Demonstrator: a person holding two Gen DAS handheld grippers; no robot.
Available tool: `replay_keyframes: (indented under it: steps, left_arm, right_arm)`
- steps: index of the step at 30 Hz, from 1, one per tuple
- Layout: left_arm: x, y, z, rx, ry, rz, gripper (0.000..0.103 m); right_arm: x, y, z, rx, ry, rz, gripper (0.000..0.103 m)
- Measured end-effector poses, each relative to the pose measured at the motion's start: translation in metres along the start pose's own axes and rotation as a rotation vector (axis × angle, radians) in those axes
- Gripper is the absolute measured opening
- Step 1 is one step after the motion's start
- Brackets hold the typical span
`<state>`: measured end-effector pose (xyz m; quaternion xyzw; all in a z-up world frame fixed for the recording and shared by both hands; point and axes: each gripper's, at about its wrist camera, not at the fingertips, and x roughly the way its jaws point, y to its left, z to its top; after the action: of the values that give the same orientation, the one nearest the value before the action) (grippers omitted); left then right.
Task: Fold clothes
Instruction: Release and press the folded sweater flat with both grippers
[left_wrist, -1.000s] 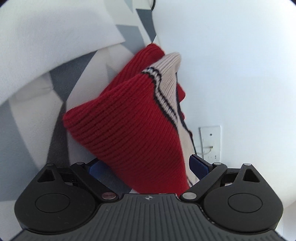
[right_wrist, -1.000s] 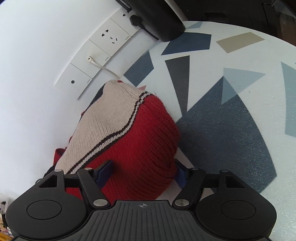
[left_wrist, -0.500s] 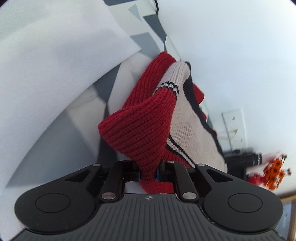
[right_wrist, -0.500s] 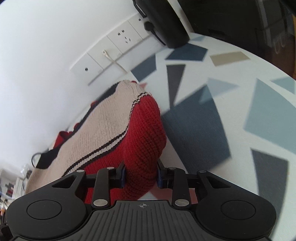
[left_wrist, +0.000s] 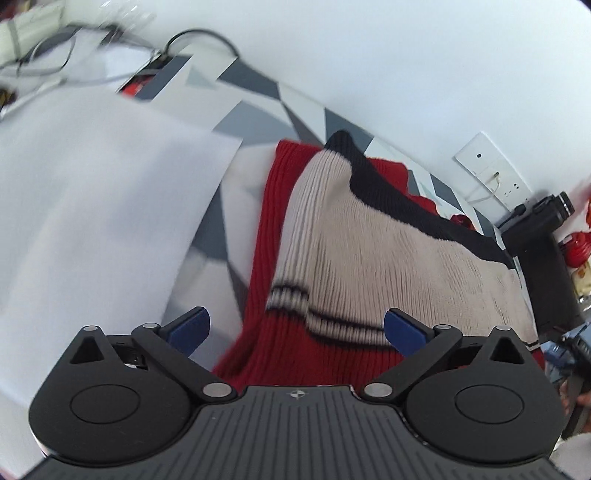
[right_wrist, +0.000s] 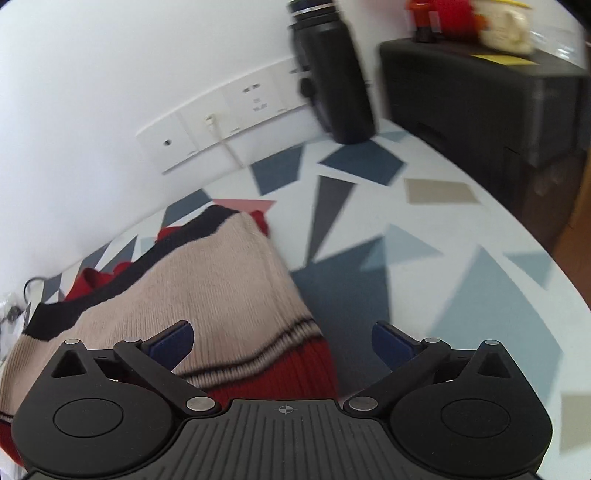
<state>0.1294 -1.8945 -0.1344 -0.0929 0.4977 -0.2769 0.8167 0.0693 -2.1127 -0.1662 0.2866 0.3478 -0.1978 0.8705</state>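
A white sheet of cloth (left_wrist: 92, 206) covers the left part of the bench (left_wrist: 255, 81), whose patterned top of grey and blue triangles runs along the white wall. Beside the sheet's edge, apart from it, lies a knitted sweater (left_wrist: 362, 254) in red, beige and black, folded over on itself near the bench's back edge, its red hem toward the cameras. The left gripper (left_wrist: 297, 328) hangs above the sweater's left end, its jaws opening wide, blue pads clear of the knit; the red hem lies below and between them, not pinched. A row of wall sockets (left_wrist: 491, 170) sits above the bench's far right stretch, with a thin white cable (right_wrist: 225, 140) plugged in. The right gripper (right_wrist: 282, 341) hovers over the sweater's right end (right_wrist: 207, 291), its jaws also opening wide, one blue pad over the beige knit, the other over bare bench top (right_wrist: 424, 280); nothing is held. A black bottle (right_wrist: 332, 70) stands against the wall by the sockets, next to a black box (right_wrist: 480, 88) at the bench's right edge.
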Motion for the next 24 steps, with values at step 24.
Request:
replay_keyframes:
  steps: [24]
  left_arm:
    - [0.094, -0.020, 0.016, 0.210, -0.052, 0.081, 0.103]
  right_arm:
    - [0.122, 0.061, 0.026, -0.226, 0.079, -0.010, 0.102]
